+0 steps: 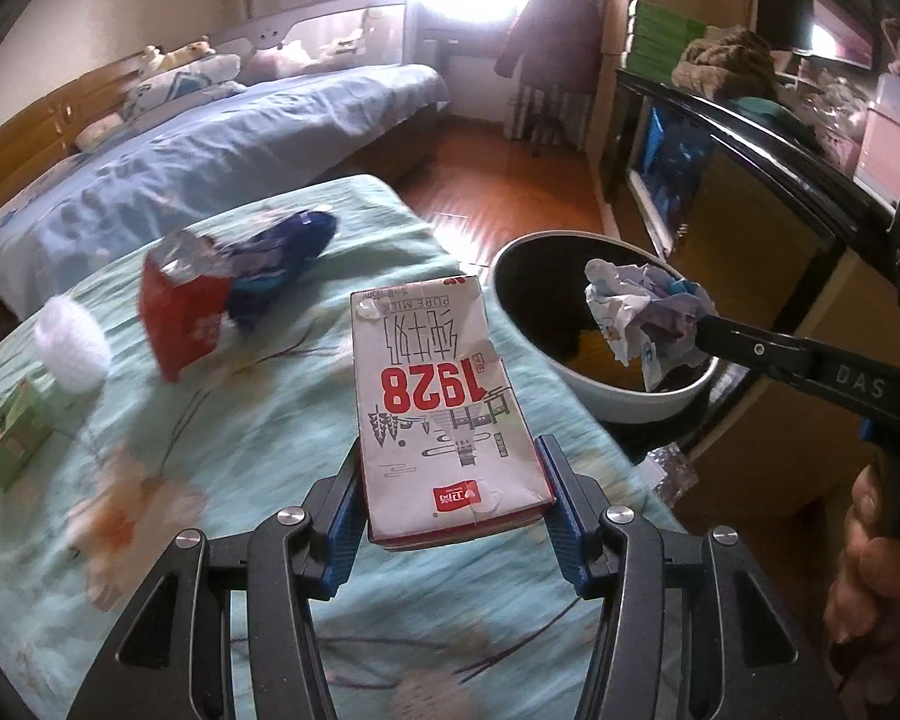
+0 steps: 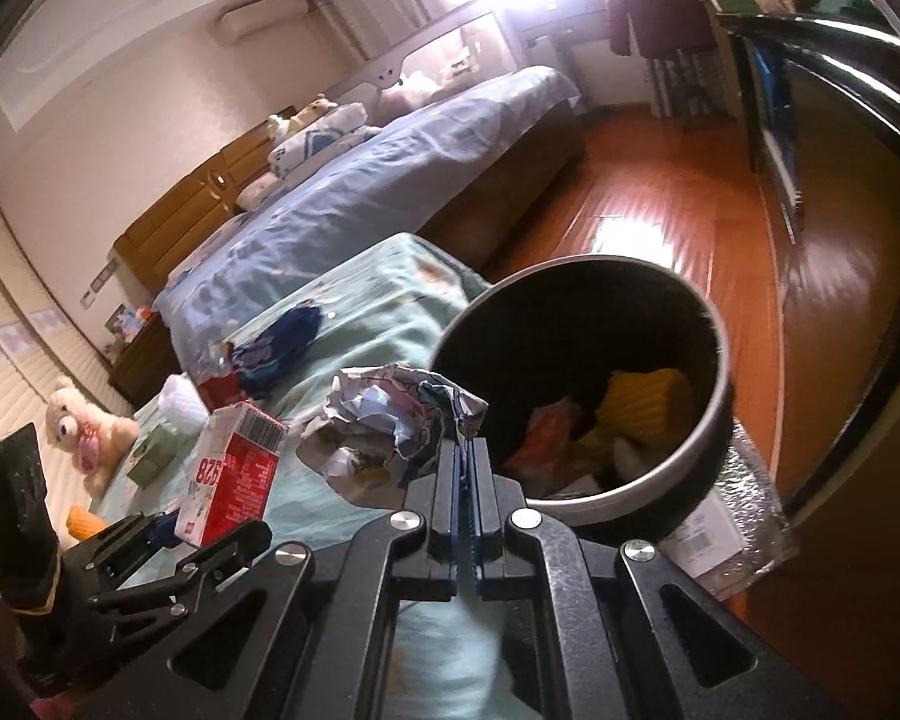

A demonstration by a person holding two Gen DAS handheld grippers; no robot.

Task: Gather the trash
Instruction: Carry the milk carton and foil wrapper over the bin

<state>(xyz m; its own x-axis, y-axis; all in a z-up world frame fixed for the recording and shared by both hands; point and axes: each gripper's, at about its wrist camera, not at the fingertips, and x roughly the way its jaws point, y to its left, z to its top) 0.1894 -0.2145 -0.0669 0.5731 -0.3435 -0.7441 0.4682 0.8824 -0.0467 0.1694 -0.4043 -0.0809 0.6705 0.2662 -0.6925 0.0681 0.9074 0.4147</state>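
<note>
My left gripper (image 1: 453, 480) is shut on a white and red milk carton (image 1: 444, 396) marked 1928, held above the green-covered table (image 1: 240, 450). The carton also shows in the right wrist view (image 2: 234, 474). My right gripper (image 2: 467, 450) is shut on a crumpled paper ball (image 2: 384, 426), held at the near rim of the round black bin (image 2: 714, 420). In the left wrist view the paper ball (image 1: 642, 312) hangs over the bin (image 1: 630, 405). The bin holds yellow and orange trash (image 2: 648, 396).
On the table lie a red packet (image 1: 180, 312), a blue wrapper (image 1: 282, 264), a white tissue wad (image 1: 72, 348) and a green box (image 1: 12, 438). A bed (image 1: 210, 138) stands behind, a dark cabinet (image 1: 750, 192) to the right, and a teddy bear (image 2: 84, 426) at the left.
</note>
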